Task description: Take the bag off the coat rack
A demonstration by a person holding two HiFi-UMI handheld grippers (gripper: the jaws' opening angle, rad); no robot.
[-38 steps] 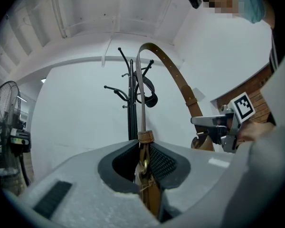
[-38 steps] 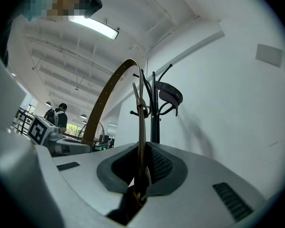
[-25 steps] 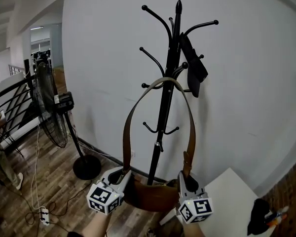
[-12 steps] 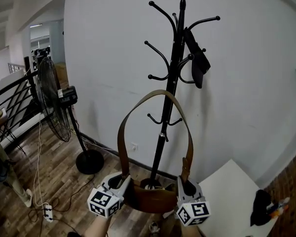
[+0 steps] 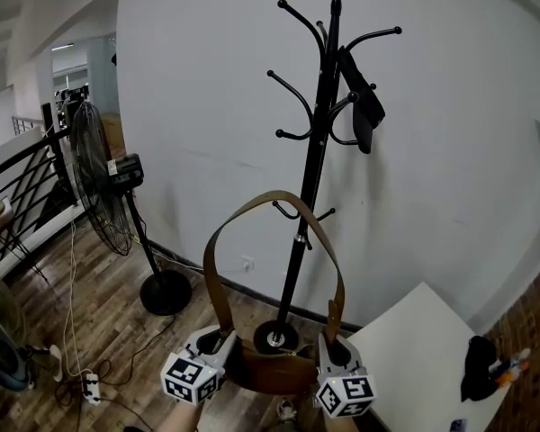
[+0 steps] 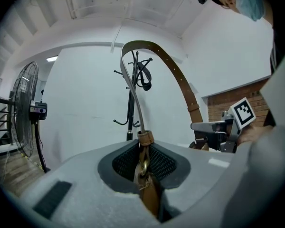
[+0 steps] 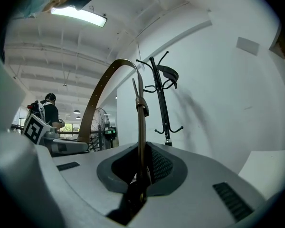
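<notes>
We have the bag (image 5: pixel 268 369) at 6 o'clock in the head view, slung low between our two grippers, just in front of the rack's (image 5: pixel 317 156) foot. The left gripper (image 5: pixel 220 342) is clenched on the bag's rim, right by the strap ring. The right gripper (image 5: pixel 329 349) is clamped on the strap's base at the other end.

The strap (image 5: pixel 272 198) arches up to 12 o'clock of the bag. Its top sits level with the lowest hooks (image 5: pixel 322 214) and crosses in front of one, and we cannot tell whether it touches or stands clear.

That is our main worry. If we pull back while the loop is near that hook, it could catch and tug the rack. The rack might then rock, or shed the dark thing (image 5: pixel 365 108) hanging up top.

Each grip is also narrow, so a jerk could let the leather slide out and drop one end.

The table (image 5: pixel 423 345) lies at 4 o'clock, near the right gripper, and a swing that way could knock its corner.
</notes>
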